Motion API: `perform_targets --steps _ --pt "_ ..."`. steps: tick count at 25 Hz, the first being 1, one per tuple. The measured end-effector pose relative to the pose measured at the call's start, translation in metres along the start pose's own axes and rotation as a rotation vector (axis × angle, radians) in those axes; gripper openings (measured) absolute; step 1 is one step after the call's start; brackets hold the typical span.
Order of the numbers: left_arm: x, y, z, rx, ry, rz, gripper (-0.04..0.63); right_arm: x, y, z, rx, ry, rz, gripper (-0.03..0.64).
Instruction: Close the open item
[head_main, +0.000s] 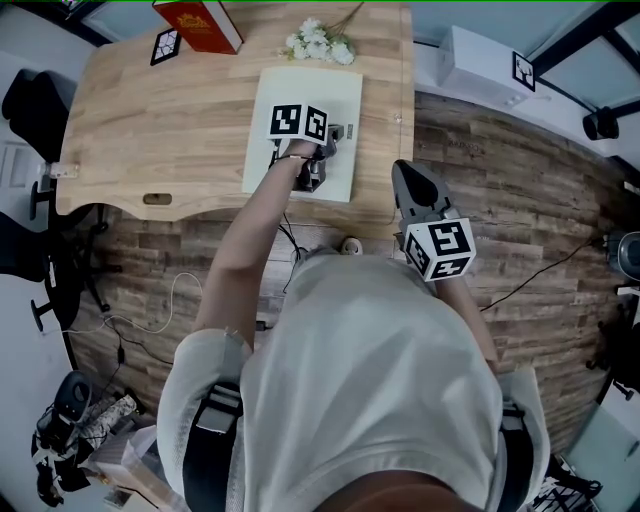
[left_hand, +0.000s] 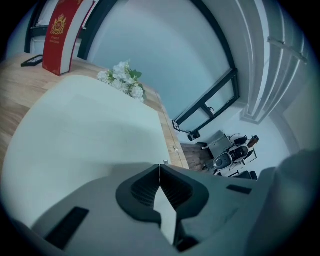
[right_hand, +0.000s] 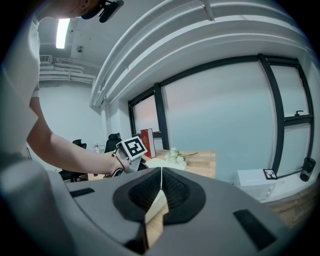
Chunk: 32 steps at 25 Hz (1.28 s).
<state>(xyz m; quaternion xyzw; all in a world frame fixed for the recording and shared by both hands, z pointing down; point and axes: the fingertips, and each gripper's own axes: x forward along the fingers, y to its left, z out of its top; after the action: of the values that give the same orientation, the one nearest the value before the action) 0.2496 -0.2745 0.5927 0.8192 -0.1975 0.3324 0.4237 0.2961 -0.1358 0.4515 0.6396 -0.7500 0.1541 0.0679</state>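
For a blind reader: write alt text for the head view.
From above: a person's left gripper low over a pale flat item on a wooden table. Right gripper, shut, hangs off the table's corner; red book and flowers at the far edge.

We locate the table (head_main: 150, 130) ahead of the person, on the floor (head_main: 520, 180). A flat rectangular item (head_main: 300, 95) lies on the table's right half, near the front edge. Behind it, at the far edge, lies a bunch of flowers (head_main: 318, 42). Left of the flowers, also at the far edge, an upright book (head_main: 200, 22) stands with a marker tag (head_main: 165, 45) just beside it on the left. The left gripper (left_hand: 160, 167) sits over the item's near part. The right gripper (right_hand: 161, 172) is off the table, right of its front corner. A box (head_main: 480, 60) stands right of the table, and an office chair (head_main: 30, 110) left of it.
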Motion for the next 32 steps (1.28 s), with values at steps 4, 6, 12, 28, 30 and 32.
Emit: perform_targets --steps 4,6,12,28,30,32 --pt "0.004 0.0 0.0 0.02 0.01 0.033 0.021 0.001 -0.001 -0.001 0.006 0.007 0.0 0.02" --pt "0.005 0.001 0.0 0.022 0.014 0.038 0.021 0.002 -0.001 -0.003 0.01 0.011 0.003 0.02" --pt "0.008 0.003 -0.002 0.003 0.024 0.044 0.02 0.003 0.0 -0.011 0.017 0.03 0.012 0.02" --pt "0.008 0.002 0.002 -0.001 -0.001 0.072 0.02 0.003 0.024 -0.017 0.006 0.028 0.047 0.02" --pt "0.006 0.001 0.001 0.017 -0.012 0.089 0.02 0.0 0.028 -0.016 0.006 0.024 0.045 0.02" --pt "0.003 -0.002 -0.002 0.041 -0.009 0.093 0.02 -0.004 0.031 -0.015 0.006 0.021 0.038 0.02"
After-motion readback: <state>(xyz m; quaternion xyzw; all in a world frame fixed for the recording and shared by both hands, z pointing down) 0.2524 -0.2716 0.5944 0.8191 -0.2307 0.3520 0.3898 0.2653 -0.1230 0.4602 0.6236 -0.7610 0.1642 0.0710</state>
